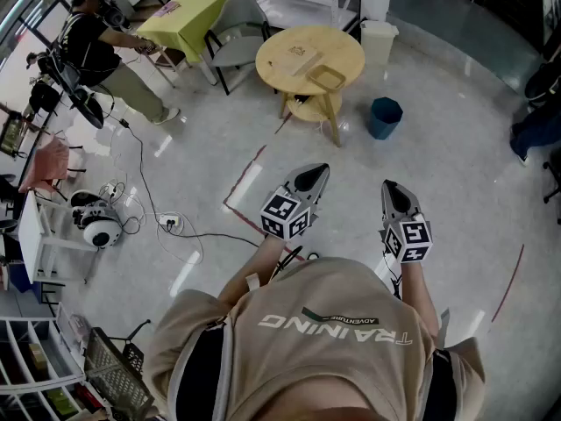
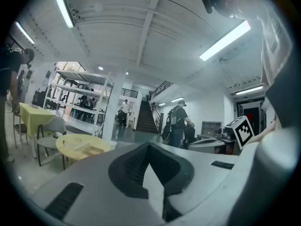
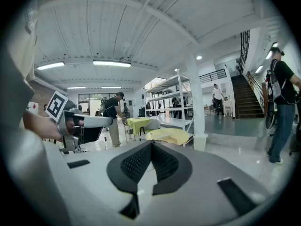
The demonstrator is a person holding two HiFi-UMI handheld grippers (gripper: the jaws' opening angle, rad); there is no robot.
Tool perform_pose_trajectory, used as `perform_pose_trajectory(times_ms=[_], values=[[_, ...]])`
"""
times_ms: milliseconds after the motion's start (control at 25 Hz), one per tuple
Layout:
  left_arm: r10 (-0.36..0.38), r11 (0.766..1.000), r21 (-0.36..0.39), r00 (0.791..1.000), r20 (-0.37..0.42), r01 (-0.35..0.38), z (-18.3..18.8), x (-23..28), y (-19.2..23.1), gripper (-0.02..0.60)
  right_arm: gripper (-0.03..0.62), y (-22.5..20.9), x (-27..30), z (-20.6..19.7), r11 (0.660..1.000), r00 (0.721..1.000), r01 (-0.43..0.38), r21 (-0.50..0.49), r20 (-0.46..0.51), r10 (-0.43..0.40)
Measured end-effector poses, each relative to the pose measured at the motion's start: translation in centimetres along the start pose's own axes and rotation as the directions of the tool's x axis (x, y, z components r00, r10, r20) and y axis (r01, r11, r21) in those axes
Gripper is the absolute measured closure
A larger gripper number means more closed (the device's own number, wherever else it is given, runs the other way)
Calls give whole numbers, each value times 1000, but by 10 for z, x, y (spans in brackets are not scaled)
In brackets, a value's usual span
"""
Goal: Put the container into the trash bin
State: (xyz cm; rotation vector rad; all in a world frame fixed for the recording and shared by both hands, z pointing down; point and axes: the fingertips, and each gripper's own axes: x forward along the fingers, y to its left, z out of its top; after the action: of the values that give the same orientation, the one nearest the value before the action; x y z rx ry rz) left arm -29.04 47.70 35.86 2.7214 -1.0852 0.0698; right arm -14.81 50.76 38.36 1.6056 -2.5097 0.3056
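Observation:
A shallow tan container (image 1: 326,79) lies on the round wooden table (image 1: 289,38) far ahead of me. A dark blue trash bin (image 1: 384,117) stands on the floor just right of that table. Both grippers hang in the air in front of my chest, well short of the table. My left gripper (image 1: 319,173) is shut and holds nothing; in its own view the jaws (image 2: 149,147) meet, with the table (image 2: 70,142) and container (image 2: 97,149) far off at the left. My right gripper (image 1: 388,186) is also shut and holds nothing (image 3: 151,146).
A white bin (image 1: 379,40) stands behind the table, with a grey chair (image 1: 238,33) and a yellow-green table (image 1: 186,16) to the left. A person (image 1: 105,46) stands at the far left. Cables and a power strip (image 1: 171,222) lie on the floor on my left.

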Motion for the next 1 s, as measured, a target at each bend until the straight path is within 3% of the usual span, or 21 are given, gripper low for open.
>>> perform_pose_trajectory(times_ms=[280, 560, 1000], values=[[12, 1000, -4, 1000, -5, -12, -11, -10, 14, 581, 599, 13, 0, -14, 1000, 1000, 0, -16, -23, 0], [-17, 1000, -2, 1000, -16, 17, -19, -18, 23, 581, 599, 15, 3, -17, 998, 998, 60, -4, -5, -60], [-106, 994, -43, 994, -23, 105, -57, -24, 58, 581, 599, 42, 35, -43, 995, 993, 87, -55, -77, -91]])
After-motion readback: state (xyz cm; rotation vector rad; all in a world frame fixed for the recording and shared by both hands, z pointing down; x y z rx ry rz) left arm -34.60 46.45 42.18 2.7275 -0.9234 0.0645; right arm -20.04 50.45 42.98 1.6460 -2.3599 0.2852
